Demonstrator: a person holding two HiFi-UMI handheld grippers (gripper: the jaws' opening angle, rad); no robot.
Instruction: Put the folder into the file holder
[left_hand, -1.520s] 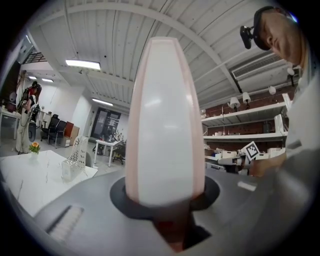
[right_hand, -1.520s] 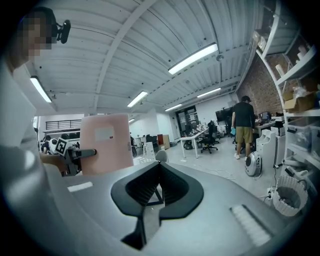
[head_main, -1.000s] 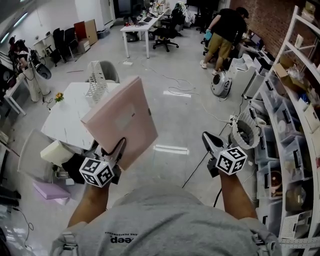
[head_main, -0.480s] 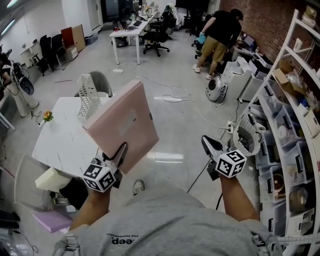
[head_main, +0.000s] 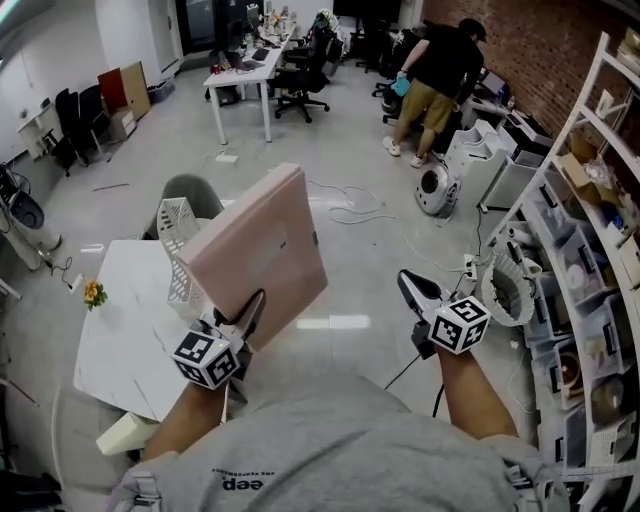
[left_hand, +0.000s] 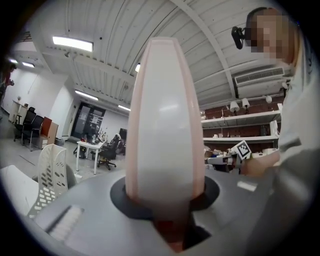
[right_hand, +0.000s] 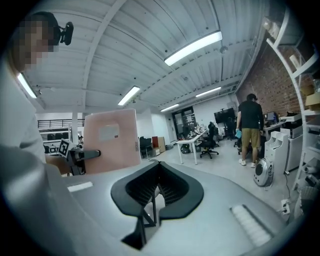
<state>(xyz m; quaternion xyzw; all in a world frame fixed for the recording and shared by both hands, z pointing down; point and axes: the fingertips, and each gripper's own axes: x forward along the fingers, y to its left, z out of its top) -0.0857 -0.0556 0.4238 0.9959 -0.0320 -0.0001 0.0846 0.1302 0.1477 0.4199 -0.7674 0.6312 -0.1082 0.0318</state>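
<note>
1 pink folder (head_main: 255, 250) pinched upright in left gripper (head_main: 243, 318), right gripper (head_main: 410, 287) closed, empty

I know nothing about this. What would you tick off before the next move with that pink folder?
1. Pink folder gripped by left gripper: ok, jaws clamp its lower end.
2. Right gripper free: ok, jaws together, nothing between them.
3. File holder upright on white table: ok.
4. Folder lined up with holder: not ok, the left gripper view shows the holder off to the left.
5. Holder slots free: cannot tell.
</note>
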